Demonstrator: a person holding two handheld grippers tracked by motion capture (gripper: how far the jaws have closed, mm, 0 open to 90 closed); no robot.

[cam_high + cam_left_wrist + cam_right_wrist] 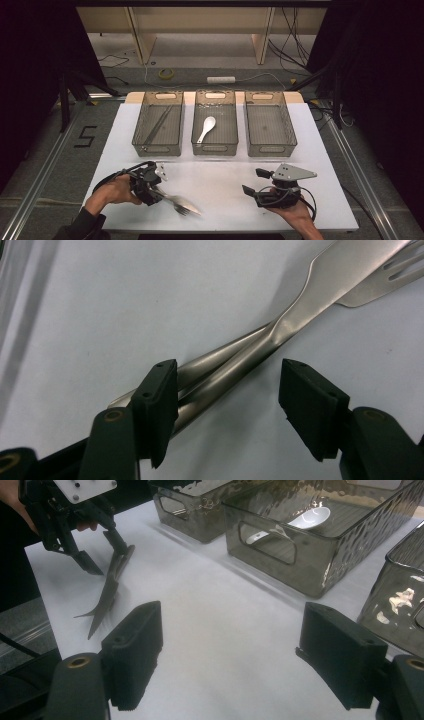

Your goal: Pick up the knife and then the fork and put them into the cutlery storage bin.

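fork tines [400, 270] cut off, handle ends hidden

I've got two silver, mirror-bright forks [260, 347] on the white bench [225, 172], their polished handles picking up pale streaks. My left tool [150, 187] is black, its pads [157, 405] matte black with small brass-coloured screws behind them. My right tool [255, 182] is black too, topped with a light grey plate. Up ahead I see three smoky grey, see-through bins [215, 145] with a rippled, hammered pattern on their walls. A glossy white spoon [206, 128] gleams in the middle one, and dark grey sticks [159, 125] show in the left one. The floor [60, 165] is speckled grey with a black mark taped on it, and a yellow tape roll [166, 73] lies farther back.
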